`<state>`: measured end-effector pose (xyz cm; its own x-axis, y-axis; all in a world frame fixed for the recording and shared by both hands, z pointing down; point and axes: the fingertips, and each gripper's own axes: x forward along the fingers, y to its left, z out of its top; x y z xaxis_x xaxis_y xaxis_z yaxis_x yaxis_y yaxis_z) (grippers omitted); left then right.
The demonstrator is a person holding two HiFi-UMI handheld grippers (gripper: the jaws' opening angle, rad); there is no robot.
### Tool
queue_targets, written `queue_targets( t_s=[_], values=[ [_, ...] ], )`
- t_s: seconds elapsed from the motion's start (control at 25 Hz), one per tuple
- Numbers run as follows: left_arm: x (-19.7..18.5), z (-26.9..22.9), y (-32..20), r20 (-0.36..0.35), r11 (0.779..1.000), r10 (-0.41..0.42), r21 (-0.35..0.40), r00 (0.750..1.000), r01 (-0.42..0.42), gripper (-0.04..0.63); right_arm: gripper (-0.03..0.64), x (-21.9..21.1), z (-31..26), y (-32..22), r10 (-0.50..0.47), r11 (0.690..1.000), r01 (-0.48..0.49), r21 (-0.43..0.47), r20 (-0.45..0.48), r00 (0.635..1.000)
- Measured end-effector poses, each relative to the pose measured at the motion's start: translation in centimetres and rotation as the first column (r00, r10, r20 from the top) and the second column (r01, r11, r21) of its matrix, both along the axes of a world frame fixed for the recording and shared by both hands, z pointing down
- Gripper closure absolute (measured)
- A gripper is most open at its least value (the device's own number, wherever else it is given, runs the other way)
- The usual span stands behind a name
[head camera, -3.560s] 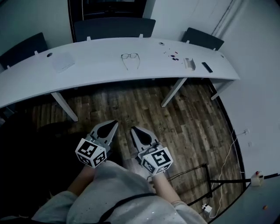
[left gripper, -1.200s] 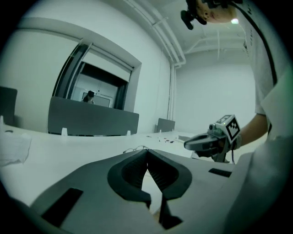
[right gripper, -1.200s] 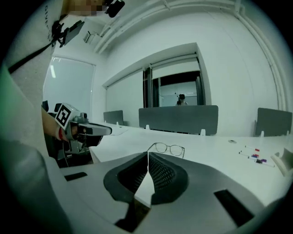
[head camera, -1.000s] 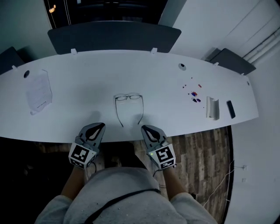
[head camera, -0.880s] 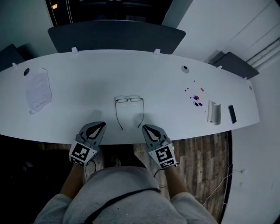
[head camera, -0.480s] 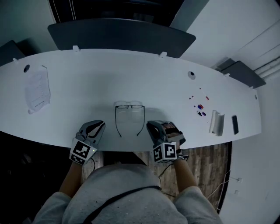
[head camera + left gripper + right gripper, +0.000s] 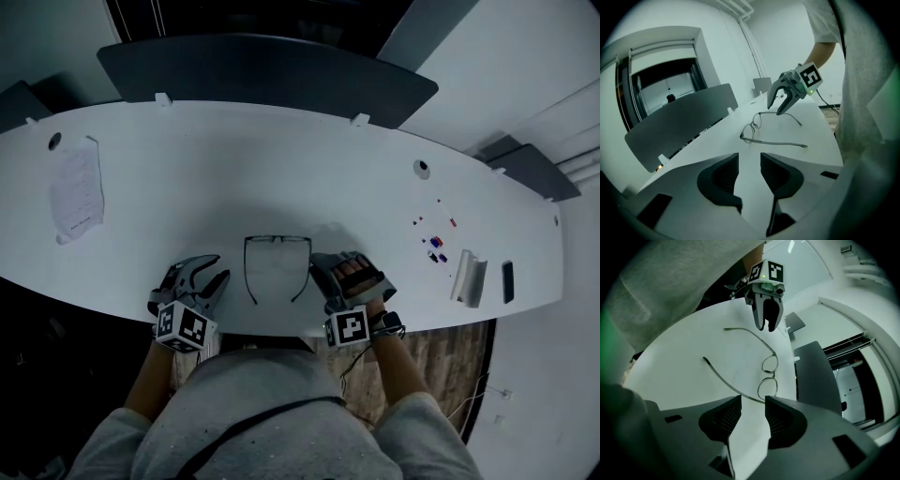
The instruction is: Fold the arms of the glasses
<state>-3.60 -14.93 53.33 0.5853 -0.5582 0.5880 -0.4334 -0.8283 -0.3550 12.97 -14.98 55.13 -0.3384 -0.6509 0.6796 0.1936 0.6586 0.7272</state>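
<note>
A pair of thin-framed glasses (image 7: 277,266) lies on the white desk (image 7: 234,178), both arms unfolded and pointing back toward the person. My left gripper (image 7: 208,273) sits just left of the left arm, my right gripper (image 7: 339,266) just right of the right arm. Both have just been opening and now stand open with nothing between the jaws. In the left gripper view the glasses (image 7: 761,129) lie ahead of my open left gripper (image 7: 749,174), with the right gripper (image 7: 783,99) beyond. In the right gripper view the near arm of the glasses (image 7: 765,373) runs close ahead of the open right gripper (image 7: 752,419).
A sheet of paper (image 7: 75,187) lies at the desk's far left. Small coloured bits (image 7: 435,244), a white holder (image 7: 467,277) and a black slab (image 7: 507,281) lie at the right. A dark chair back (image 7: 262,64) stands behind the desk. The near edge runs under my hands.
Both grippers moved forward and down over the desk's near edge to either side of the glasses' arms. Both jaws went from shut to open, and the right gripper rolled over.
</note>
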Motion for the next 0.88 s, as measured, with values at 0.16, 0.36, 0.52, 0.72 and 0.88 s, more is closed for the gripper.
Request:
queue_targets(
  t_s=[0.16, 0.36, 0.52, 0.72, 0.88],
  values=[
    [0.7, 0.8, -0.2, 0.108, 0.995, 0.076, 0.051, 0.991, -0.081, 0.433, 0.468, -0.8, 0.3, -0.2, -0.057, 0.998, 0.057, 0.008, -0.001, 0.998],
    [1.5, 1.4, -0.4, 0.185, 0.983, 0.144, 0.091, 0.972, -0.162, 0.43, 0.489, -1.1, 0.6, -0.3, -0.109, 0.993, 0.11, 0.04, -0.021, 0.994],
    [1.5, 1.6, -0.5, 0.183, 0.983, 0.146, 0.085, 0.972, -0.163, 0.43, 0.55, -1.7, -0.6, -0.4, -0.135, 0.988, 0.133, 0.081, 0.024, 0.991],
    [0.6, 1.8, -0.6, 0.152, 0.99, 0.118, 0.061, 0.981, -0.128, 0.43, 0.578, -2.9, -2.0, 0.1, -0.144, 0.989, 0.138, 0.047, 0.161, 0.976],
    [-0.4, 1.4, -1.0, 0.107, 0.996, 0.068, 0.046, 0.992, -0.074, 0.43, 0.58, -4.0, -2.6, 0.7, -0.121, 0.992, 0.124, 0.001, 0.244, 0.962]
  ],
)
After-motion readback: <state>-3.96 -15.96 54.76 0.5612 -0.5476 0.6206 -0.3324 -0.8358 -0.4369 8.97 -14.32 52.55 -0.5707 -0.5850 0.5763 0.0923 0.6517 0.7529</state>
